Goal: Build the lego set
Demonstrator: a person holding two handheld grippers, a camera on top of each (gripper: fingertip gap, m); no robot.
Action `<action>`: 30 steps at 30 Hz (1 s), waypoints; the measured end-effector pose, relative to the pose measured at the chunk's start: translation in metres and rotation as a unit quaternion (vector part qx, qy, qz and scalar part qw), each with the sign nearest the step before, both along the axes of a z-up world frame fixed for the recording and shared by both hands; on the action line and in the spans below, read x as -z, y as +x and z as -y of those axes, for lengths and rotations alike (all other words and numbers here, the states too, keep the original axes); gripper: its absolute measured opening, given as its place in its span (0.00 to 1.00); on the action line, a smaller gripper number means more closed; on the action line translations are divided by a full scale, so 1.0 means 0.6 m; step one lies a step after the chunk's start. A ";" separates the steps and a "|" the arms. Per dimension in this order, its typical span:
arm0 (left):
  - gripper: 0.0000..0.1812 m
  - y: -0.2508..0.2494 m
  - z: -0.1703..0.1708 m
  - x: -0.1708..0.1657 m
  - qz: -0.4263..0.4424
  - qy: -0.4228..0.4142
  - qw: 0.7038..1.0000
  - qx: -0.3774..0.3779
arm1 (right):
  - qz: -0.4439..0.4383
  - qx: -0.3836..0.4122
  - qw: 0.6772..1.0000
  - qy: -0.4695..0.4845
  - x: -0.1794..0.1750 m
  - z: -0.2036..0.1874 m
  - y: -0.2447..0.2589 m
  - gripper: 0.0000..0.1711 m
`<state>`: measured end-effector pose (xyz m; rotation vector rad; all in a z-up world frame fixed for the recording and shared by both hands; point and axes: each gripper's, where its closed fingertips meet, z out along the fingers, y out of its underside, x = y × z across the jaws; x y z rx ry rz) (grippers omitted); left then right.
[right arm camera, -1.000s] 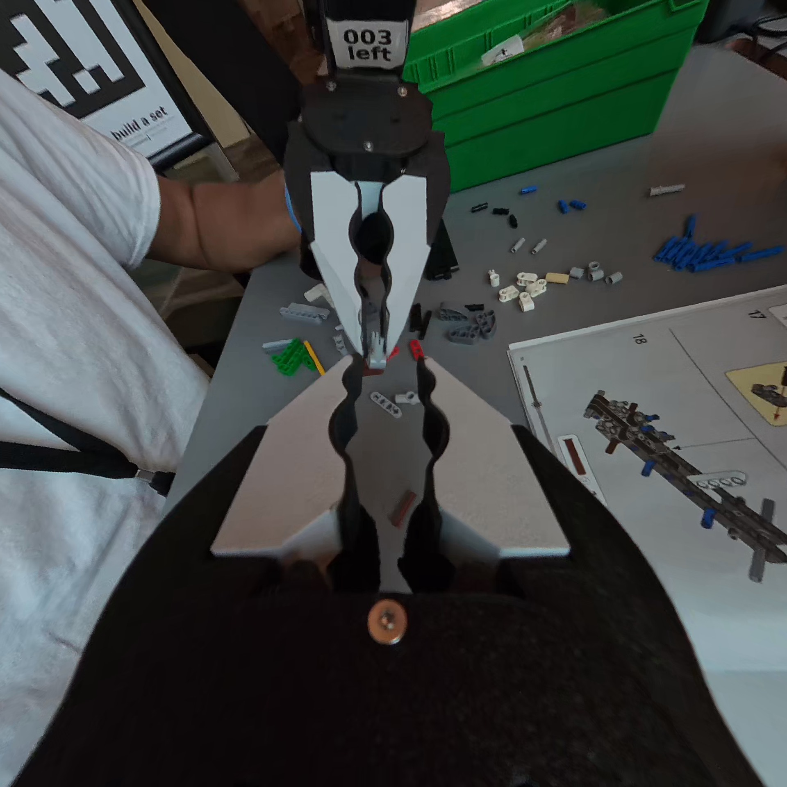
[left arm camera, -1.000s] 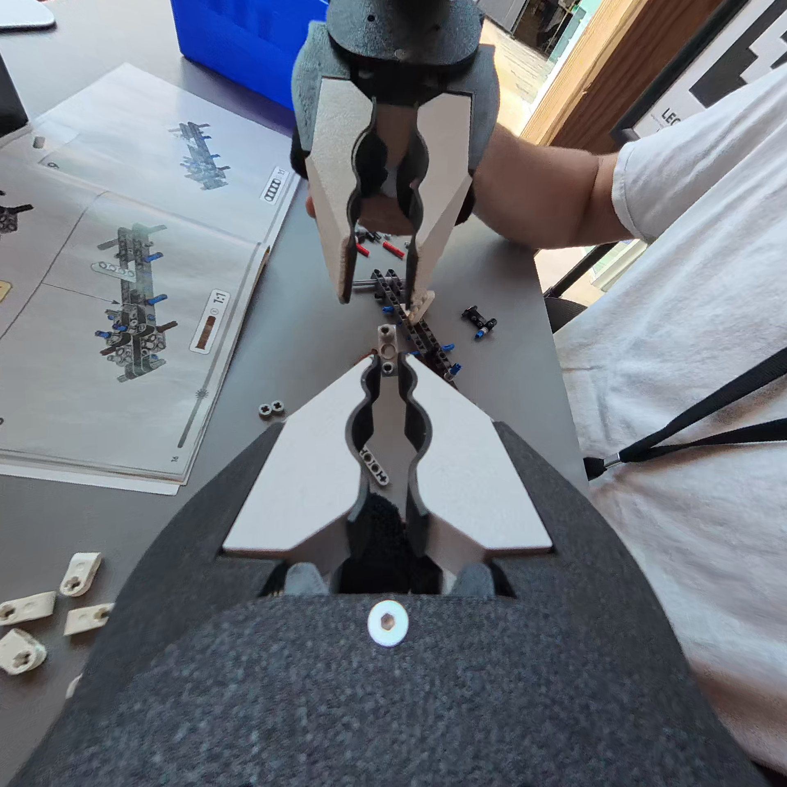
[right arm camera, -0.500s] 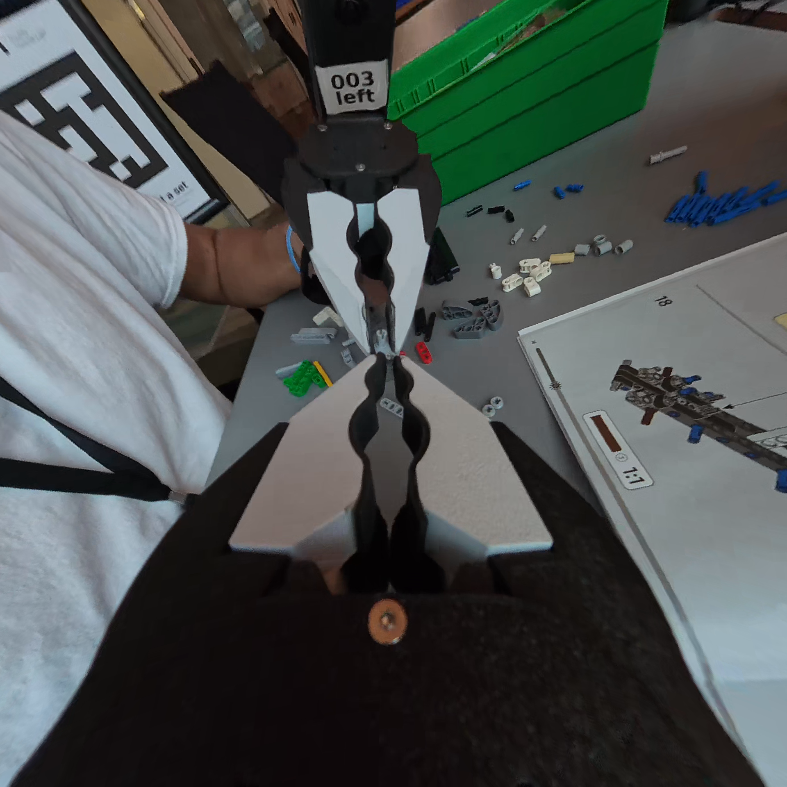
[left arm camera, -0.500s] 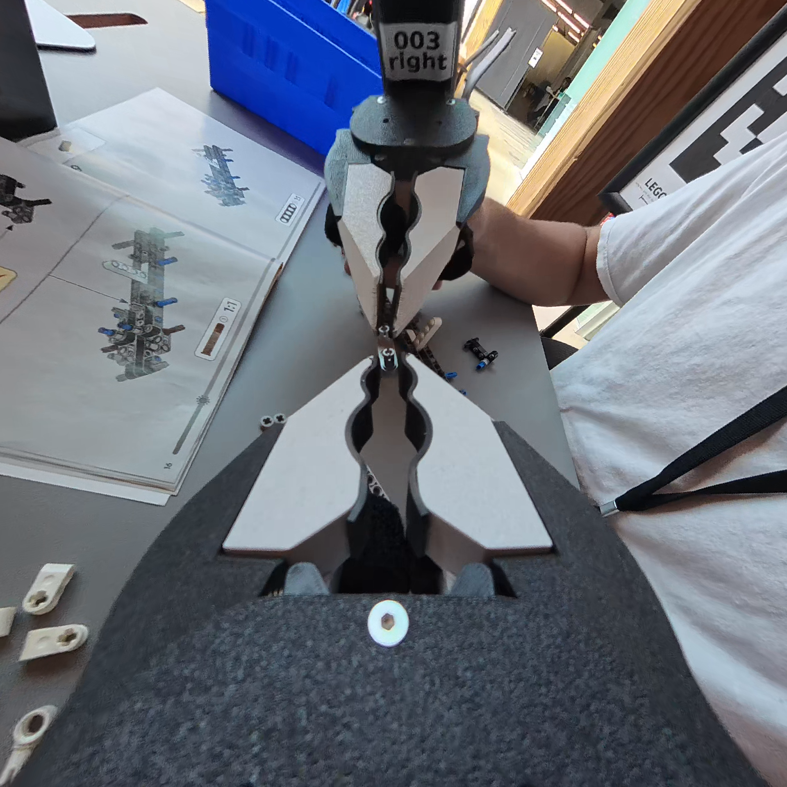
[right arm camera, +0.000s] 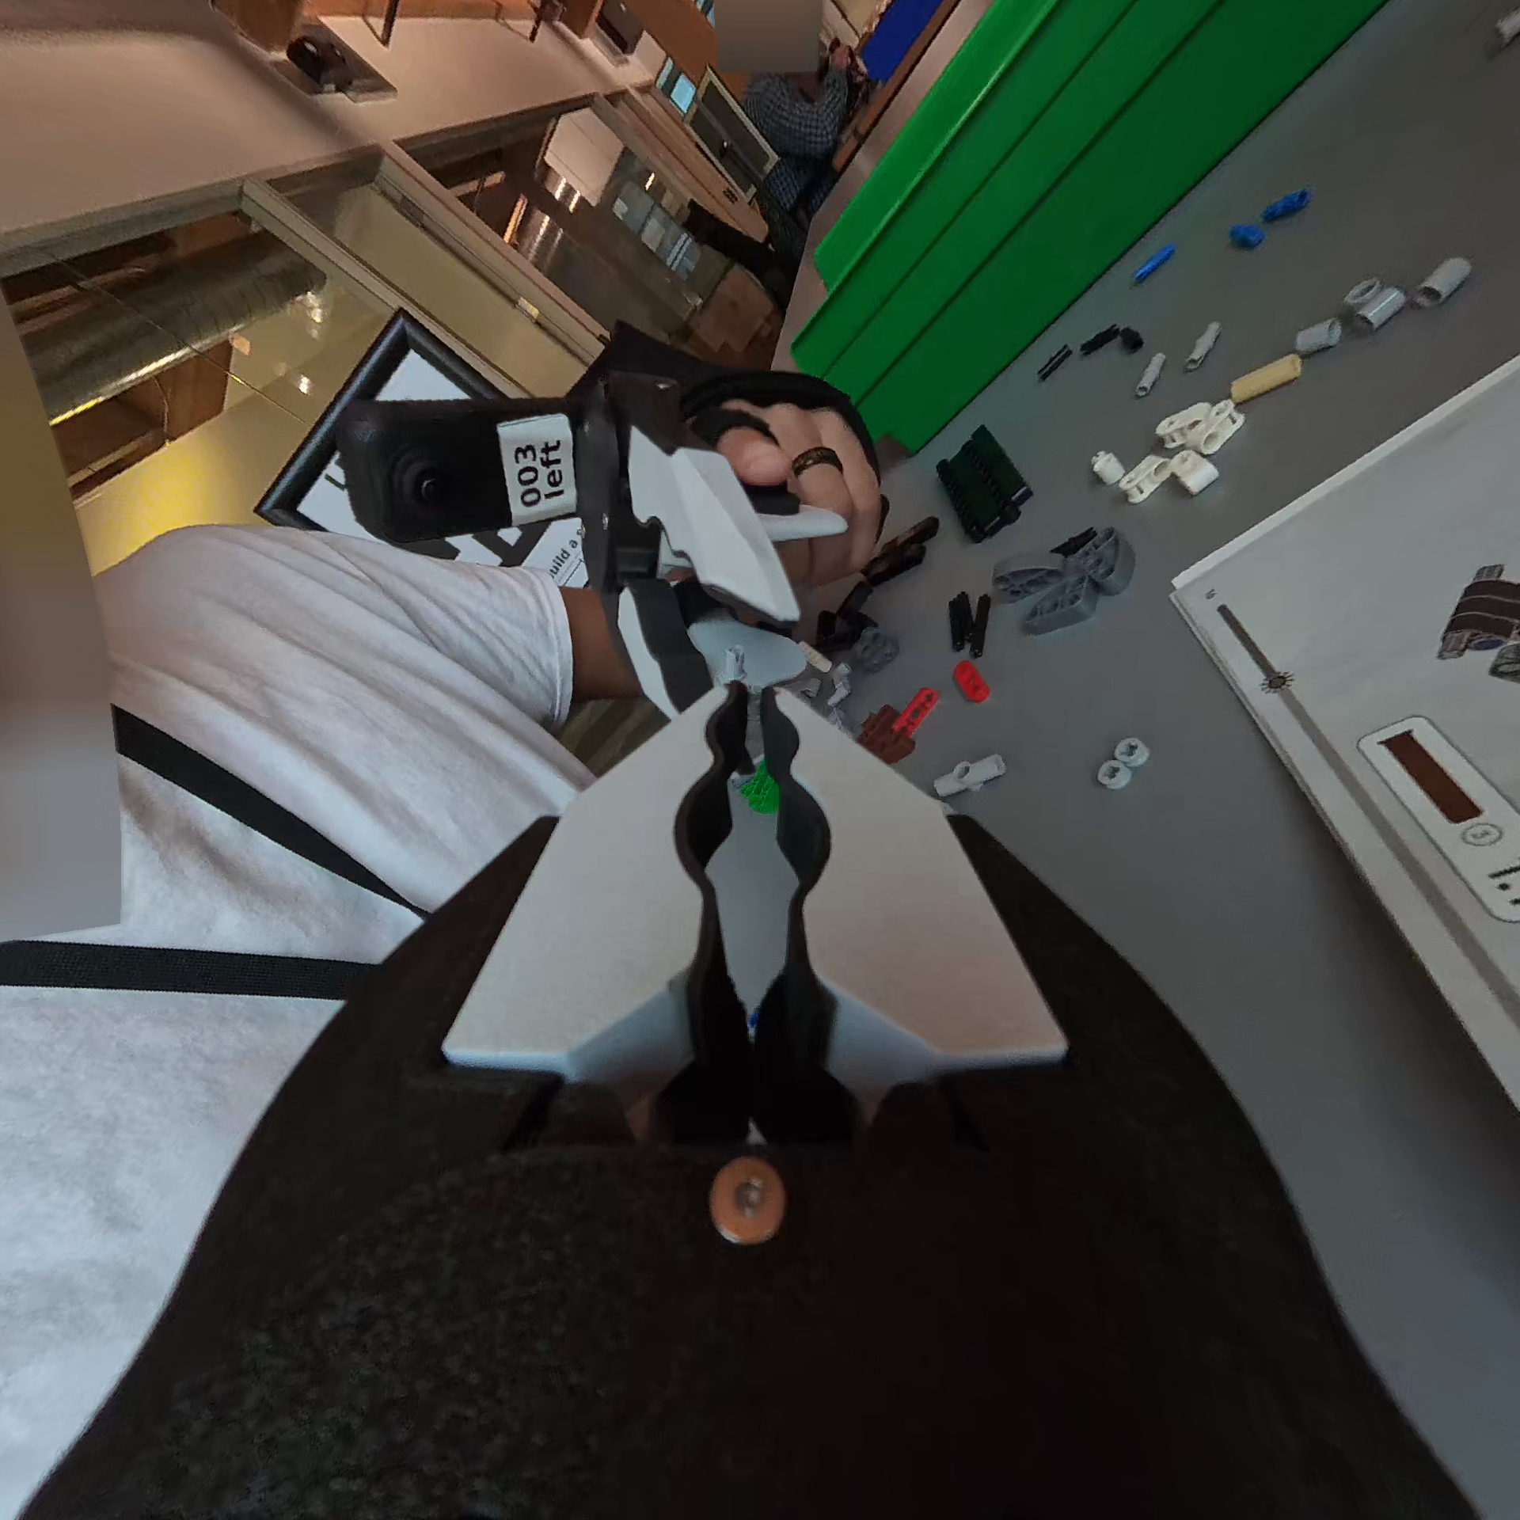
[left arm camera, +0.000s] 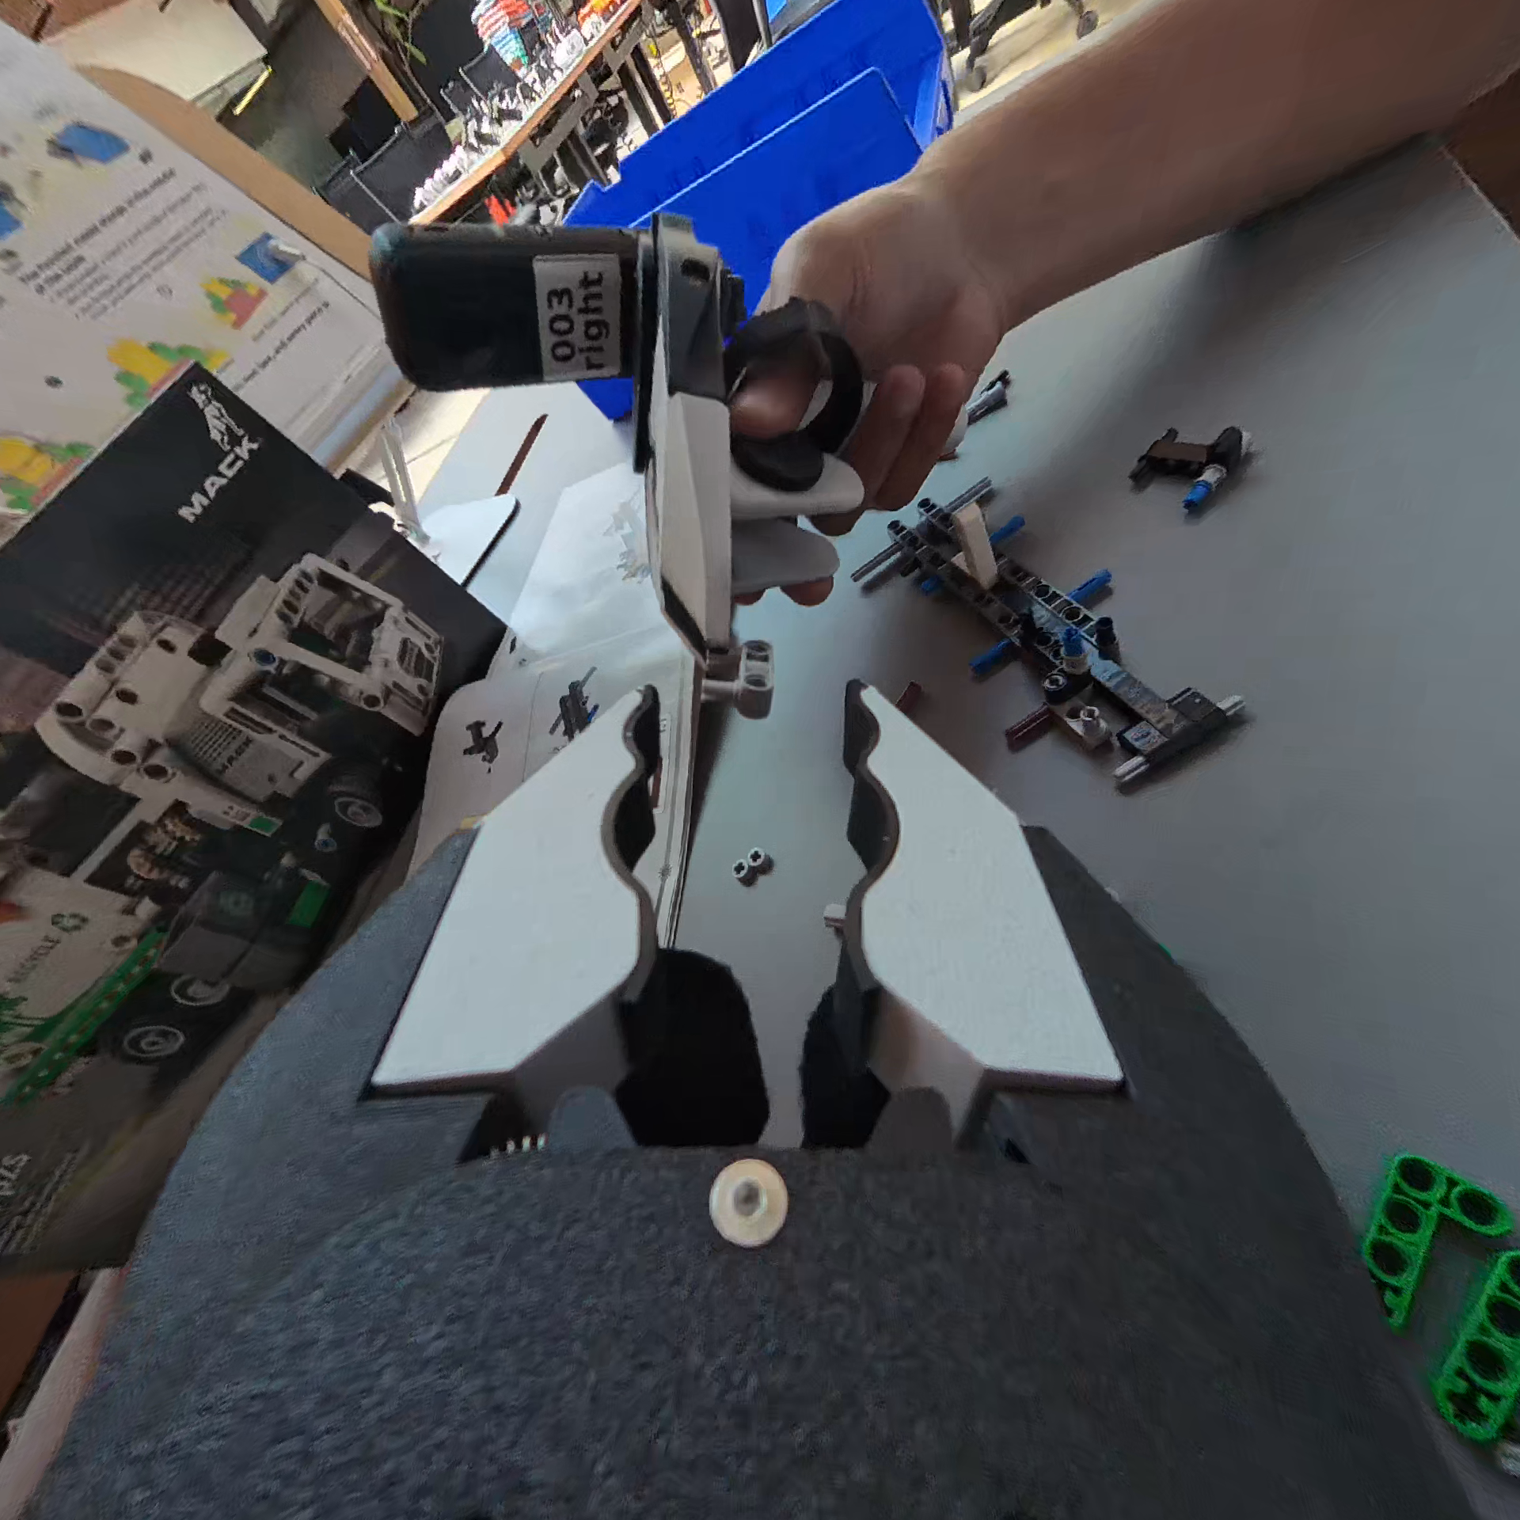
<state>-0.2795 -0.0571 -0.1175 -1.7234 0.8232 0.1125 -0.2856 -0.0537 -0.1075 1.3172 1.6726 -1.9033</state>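
My right gripper (right arm camera: 747,699) is shut on a small grey connector piece (left arm camera: 744,678), held in the air above the table. In the left wrist view it is turned on its side, just beyond my left gripper (left arm camera: 753,695). My left gripper is open and empty, its fingers on either side of the connector without touching it. The dark chassis assembly (left arm camera: 1061,650) with blue pins and a tan beam lies flat on the grey table (left arm camera: 1234,864), to the right of both grippers. The connector's tip (right arm camera: 734,662) shows between my right fingertips.
The set's box (left arm camera: 206,740) stands at left, beside the open instruction booklet (right arm camera: 1398,740). A blue bin (left arm camera: 781,140) and a green bin (right arm camera: 1028,206) stand at the table's far sides. Loose pieces (right arm camera: 1061,584) are scattered about, and green beams (left arm camera: 1439,1234) lie near right. My left and right fingertips are right by each other.
My right gripper shut on the grey connector that my left gripper held. My left gripper then opened and let it go. Both grippers have tilted and lifted.
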 end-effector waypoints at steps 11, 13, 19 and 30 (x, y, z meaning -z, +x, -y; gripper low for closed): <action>0.19 0.022 0.015 -0.003 -0.046 0.063 0.996 0.040 | 0.019 -0.046 0.999 0.012 0.010 0.017 0.015 0.00; 0.19 0.022 0.014 0.003 -0.051 0.057 0.996 0.040 | 0.021 -0.051 0.998 -0.005 0.003 0.015 0.017 0.00; 0.08 0.017 0.011 0.004 -0.047 0.069 0.996 0.029 | 0.018 -0.046 0.999 0.015 0.013 0.017 0.015 0.00; 0.08 -0.024 0.000 0.004 -0.037 0.036 0.998 -0.039 | -0.098 0.032 0.973 0.209 0.025 -0.034 -0.005 0.12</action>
